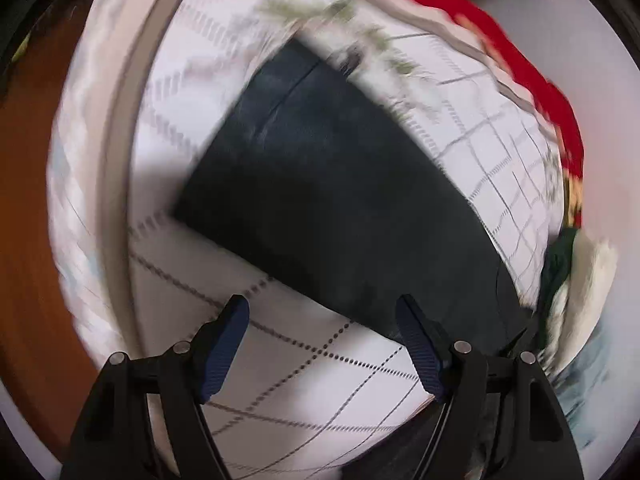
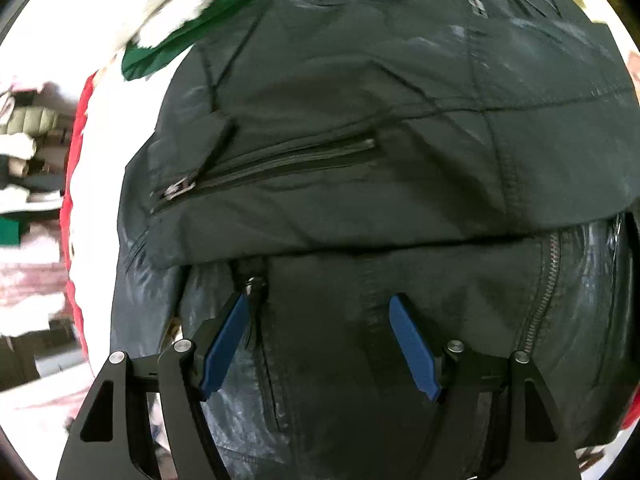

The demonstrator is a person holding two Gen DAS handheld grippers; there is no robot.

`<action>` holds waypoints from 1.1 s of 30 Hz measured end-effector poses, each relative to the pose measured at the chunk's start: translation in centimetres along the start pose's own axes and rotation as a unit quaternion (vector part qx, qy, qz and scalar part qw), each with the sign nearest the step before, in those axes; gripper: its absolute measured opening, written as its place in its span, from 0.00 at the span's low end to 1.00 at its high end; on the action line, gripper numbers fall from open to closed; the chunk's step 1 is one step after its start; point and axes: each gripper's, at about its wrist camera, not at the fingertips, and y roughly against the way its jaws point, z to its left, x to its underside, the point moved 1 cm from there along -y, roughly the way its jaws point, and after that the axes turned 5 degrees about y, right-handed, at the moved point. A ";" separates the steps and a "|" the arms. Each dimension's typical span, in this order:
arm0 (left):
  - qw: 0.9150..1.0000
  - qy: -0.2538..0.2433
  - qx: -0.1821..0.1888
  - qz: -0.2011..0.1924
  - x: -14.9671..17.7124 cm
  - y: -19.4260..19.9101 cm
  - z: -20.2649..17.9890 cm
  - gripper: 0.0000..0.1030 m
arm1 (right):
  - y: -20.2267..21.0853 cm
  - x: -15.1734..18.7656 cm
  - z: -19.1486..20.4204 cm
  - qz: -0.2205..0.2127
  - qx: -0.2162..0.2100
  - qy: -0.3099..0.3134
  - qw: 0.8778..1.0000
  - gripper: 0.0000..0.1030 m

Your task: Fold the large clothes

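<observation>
A black leather-look jacket [image 2: 360, 120] lies on a bed and fills the right wrist view, with a zipped pocket [image 2: 272, 164] and the front zipper [image 2: 544, 292] showing. My right gripper [image 2: 319, 299] hangs open just above the jacket's lower part, its blue pads apart with nothing pinched. In the left wrist view a flat dark part of the jacket [image 1: 320, 168] stretches across the white gridded sheet [image 1: 300, 368]. My left gripper [image 1: 320, 302] is open at that part's near edge, and its fingers are empty.
A red cloth [image 1: 520, 40] lies along the far side of the bed. A green and white garment [image 1: 560, 268] is bunched at the right, also seen as green fabric [image 2: 180, 36]. The bed's edge band [image 1: 120, 160] borders a brown wooden floor [image 1: 28, 200].
</observation>
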 end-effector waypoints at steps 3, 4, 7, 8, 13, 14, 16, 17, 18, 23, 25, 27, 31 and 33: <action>0.999 -0.004 -0.004 -0.034 -0.4 -0.3 -1.1 0.71 | 0.1 -0.2 -0.8 -0.005 0.000 -0.015 1.000 0.73; 0.998 -0.007 -0.001 -0.056 -1.0 -0.2 -1.8 0.71 | 0.2 -0.3 -0.9 -0.007 0.002 -0.016 1.000 0.73; 0.995 -0.006 0.010 -0.101 -2.9 0.4 -2.6 0.50 | 0.3 -0.6 -1.0 -0.011 0.008 -0.018 1.000 0.73; 0.994 -0.005 0.010 -0.111 -3.5 0.5 -2.6 0.13 | 0.3 -0.7 -1.0 -0.013 0.010 -0.020 1.000 0.73; 0.988 -0.020 0.080 -0.129 -7.7 1.7 -3.5 0.04 | 0.2 -0.9 -0.5 -0.017 0.011 -0.030 0.999 0.73; 0.986 -0.032 0.103 -0.130 -8.0 2.2 -4.0 0.04 | 0.2 -0.9 -0.3 -0.017 0.011 -0.030 0.999 0.73; 0.979 -0.050 0.154 -0.127 -8.3 3.2 -4.9 0.04 | 0.1 -0.8 -0.1 -0.017 0.012 -0.029 0.999 0.73; 0.974 -0.054 0.187 -0.120 -8.4 3.7 -5.2 0.04 | 0.1 -0.8 0.0 -0.016 0.013 -0.029 0.999 0.73; 0.970 -0.052 0.210 -0.113 -8.5 4.1 -5.0 0.04 | -0.1 -0.7 0.1 -0.015 0.014 -0.029 0.999 0.73; 0.966 -0.019 0.245 -0.085 -9.3 1.7 -3.2 0.16 | -0.6 -0.8 0.3 -0.008 0.021 -0.035 0.999 0.73; 0.965 0.003 0.254 -0.063 -9.7 0.2 -2.0 0.26 | -0.6 -1.0 0.4 -0.009 0.026 -0.035 0.999 0.73; 0.963 0.024 0.263 -0.048 -10.1 -1.1 -1.4 0.35 | -0.7 -1.4 0.8 -0.010 0.035 -0.032 0.999 0.73; 0.967 -0.011 0.245 -0.064 -9.8 -1.1 -3.1 0.38 | -1.0 -2.2 1.2 -0.008 0.069 -0.021 0.997 0.73; 0.972 -0.021 0.225 -0.067 -9.8 -1.3 -4.1 0.38 | -1.1 -2.5 1.5 -0.010 0.077 -0.017 0.997 0.73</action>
